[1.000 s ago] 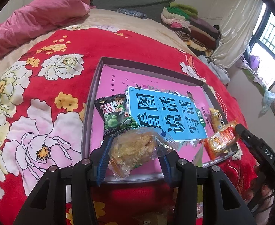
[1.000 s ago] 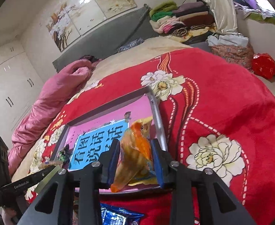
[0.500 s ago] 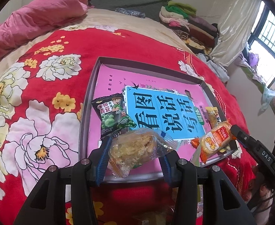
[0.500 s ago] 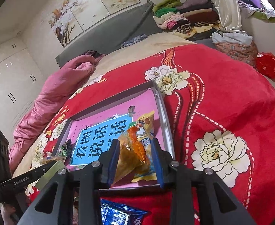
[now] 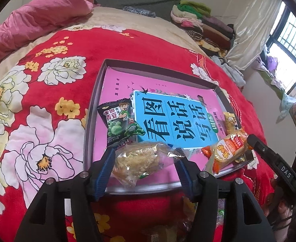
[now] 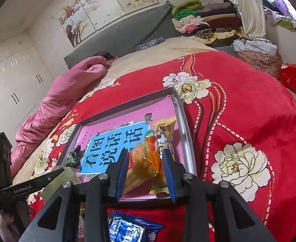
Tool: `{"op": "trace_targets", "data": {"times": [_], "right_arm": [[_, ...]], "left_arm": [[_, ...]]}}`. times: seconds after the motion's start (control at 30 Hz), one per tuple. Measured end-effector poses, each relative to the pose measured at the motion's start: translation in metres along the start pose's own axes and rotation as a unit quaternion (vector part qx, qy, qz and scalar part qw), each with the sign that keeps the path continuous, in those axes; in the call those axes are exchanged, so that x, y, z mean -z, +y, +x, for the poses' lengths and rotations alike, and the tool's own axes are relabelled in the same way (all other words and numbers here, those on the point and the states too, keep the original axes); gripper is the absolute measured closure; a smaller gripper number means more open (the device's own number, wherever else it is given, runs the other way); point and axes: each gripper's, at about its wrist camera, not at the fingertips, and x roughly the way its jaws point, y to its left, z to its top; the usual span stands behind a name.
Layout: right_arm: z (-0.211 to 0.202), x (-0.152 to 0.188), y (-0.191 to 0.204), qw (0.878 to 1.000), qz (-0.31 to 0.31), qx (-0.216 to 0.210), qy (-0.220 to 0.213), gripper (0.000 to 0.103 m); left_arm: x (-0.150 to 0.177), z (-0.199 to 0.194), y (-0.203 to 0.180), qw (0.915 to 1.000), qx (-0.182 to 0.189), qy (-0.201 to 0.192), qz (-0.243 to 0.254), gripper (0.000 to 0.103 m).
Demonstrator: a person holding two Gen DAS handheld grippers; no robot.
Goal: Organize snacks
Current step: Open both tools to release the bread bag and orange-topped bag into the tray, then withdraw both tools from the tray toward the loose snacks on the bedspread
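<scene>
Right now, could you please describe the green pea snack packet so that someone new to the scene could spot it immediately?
On the red floral blanket lies a shallow grey tray lined with a pink and blue book cover. The green pea packet rests near the tray's left wall. Unlike the clear and orange wrappers nearby, it is black, showing a cartoon boy above green peas.

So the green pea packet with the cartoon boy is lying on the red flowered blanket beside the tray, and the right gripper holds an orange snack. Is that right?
Not quite. The left wrist view shows the green pea packet lying inside the tray, on the pink book cover, not on the red blanket. The right gripper does hold the orange snack.
</scene>
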Motion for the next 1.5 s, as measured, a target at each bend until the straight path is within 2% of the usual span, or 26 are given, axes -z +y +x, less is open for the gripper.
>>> {"op": "trace_targets", "data": {"times": [0.23,0.63,0.7,1.17,1.5], "right_arm": [[-0.005,0.000,0.001,1.000,-0.006,0.001,-0.004,0.065],[-0.013,0.000,0.007,1.000,-0.018,-0.011,-0.010,0.058],[-0.014,0.000,0.008,1.000,-0.021,-0.012,-0.011,0.056],[-0.023,-0.001,0.016,0.999,-0.035,-0.029,-0.022,0.046],[-0.033,0.000,0.028,0.997,-0.057,-0.038,-0.030,0.043]], "left_arm": [[-0.001,-0.005,0.000,0.9999,0.012,0.003,-0.004,0.033],[-0.005,-0.023,-0.003,0.9997,0.012,-0.020,0.003,0.032],[-0.005,-0.028,-0.003,0.9996,0.013,-0.026,0.003,0.025],[-0.004,-0.049,-0.003,0.9989,0.011,-0.044,0.008,0.023],[0.000,-0.061,-0.004,0.9985,0.001,-0.052,0.017,0.023]]}}
